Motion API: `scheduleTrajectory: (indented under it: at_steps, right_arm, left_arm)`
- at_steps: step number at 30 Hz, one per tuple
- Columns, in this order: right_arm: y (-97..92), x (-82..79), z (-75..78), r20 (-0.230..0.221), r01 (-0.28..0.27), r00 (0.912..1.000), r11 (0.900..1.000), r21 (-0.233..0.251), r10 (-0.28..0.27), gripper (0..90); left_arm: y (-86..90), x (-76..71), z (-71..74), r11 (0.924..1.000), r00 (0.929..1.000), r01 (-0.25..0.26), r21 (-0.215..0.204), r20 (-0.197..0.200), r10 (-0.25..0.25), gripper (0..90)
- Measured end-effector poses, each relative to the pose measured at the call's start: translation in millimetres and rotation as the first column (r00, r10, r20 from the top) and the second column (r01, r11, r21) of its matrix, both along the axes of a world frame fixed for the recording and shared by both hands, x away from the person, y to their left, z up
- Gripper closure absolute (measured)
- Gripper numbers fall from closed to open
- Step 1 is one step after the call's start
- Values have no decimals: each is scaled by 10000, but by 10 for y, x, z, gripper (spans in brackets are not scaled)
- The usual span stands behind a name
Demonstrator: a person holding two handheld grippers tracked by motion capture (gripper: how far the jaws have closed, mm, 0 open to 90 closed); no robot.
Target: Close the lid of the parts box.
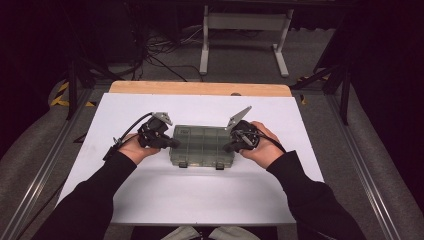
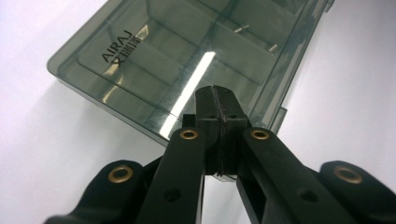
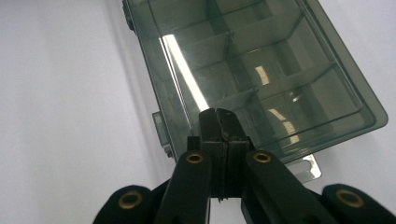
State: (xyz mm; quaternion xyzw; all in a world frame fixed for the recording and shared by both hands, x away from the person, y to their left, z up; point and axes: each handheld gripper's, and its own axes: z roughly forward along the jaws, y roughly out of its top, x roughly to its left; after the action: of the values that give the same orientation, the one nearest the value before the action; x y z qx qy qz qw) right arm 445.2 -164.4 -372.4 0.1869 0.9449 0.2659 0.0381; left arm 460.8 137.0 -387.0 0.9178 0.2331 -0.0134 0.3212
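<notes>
The smoky compartment box (image 1: 202,146) sits mid-tabletop (image 1: 150,195), lid down and latched. The left gripper (image 1: 172,143) at its 9 o'clock end and the right gripper (image 1: 229,147) at 3 o'clock are both clenched empty; opening seems not yet begun.

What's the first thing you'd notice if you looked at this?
A smoky see-through compartment box lies closed in the middle of the white table. The left gripper and right gripper, both shut, sit at its two ends. In the left gripper view, two small screws lie inside one compartment.
</notes>
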Motion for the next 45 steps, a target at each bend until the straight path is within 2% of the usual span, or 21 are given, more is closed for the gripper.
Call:
scheduleTrajectory:
  at_steps: [15,25,33,37,41,45]
  right_arm:
    - [14,-19,-75,-324,-11,9995,9996,-275,2,900]
    - [21,-25,-86,-340,55,9994,9992,-402,-69,900]
    - [34,-43,-89,-232,73,9997,9987,-501,-84,900]
    - [58,-60,-86,-47,-14,10000,9975,-708,11,900]
    - [61,-53,-86,-145,24,9999,9974,-726,-34,900]
    - [79,-52,-80,-167,33,9998,9963,-859,-48,900]
  left_arm:
    - [-54,-32,-52,9986,9991,337,402,-288,-326,895]
    - [-58,-18,-75,9988,9978,378,312,-551,-360,895]
    - [-62,-15,-78,9987,9979,366,367,-542,-346,896]
    - [-66,-27,-86,9989,9986,302,351,-446,-286,897]
    - [-84,-47,-84,9986,9992,322,427,-261,-311,897]
    - [-94,-53,-80,9983,9994,260,520,-262,-247,898]
